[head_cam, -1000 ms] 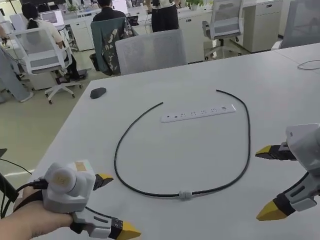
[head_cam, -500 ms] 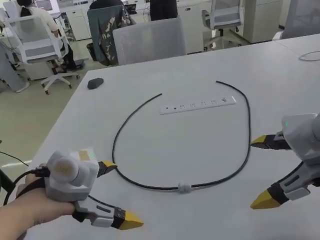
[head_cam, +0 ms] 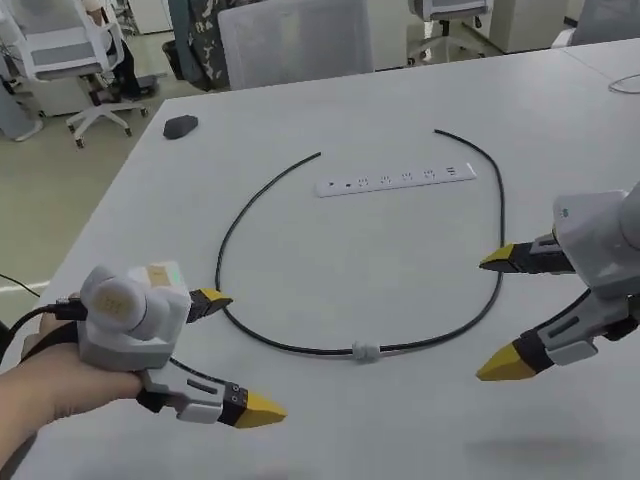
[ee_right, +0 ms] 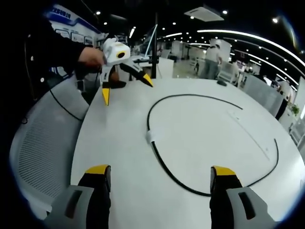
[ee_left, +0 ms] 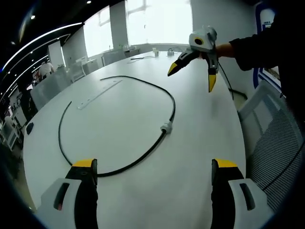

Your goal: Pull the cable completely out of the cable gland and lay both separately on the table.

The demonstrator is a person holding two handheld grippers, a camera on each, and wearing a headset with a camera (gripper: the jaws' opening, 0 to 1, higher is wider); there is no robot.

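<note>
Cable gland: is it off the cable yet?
No, the cable gland sits midway along the black cable, which runs out of it both sides.

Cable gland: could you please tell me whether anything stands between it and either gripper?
Nothing visible does. The cable gland sits on the black cable, with bare table between it and the open left gripper and open right gripper. The power strip lies farther off.

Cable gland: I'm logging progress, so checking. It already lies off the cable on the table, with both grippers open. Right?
Not quite. The gland sits threaded on the cable, partway along its loop on the table, as the head view shows. Both grippers, left and right, are open.
</note>
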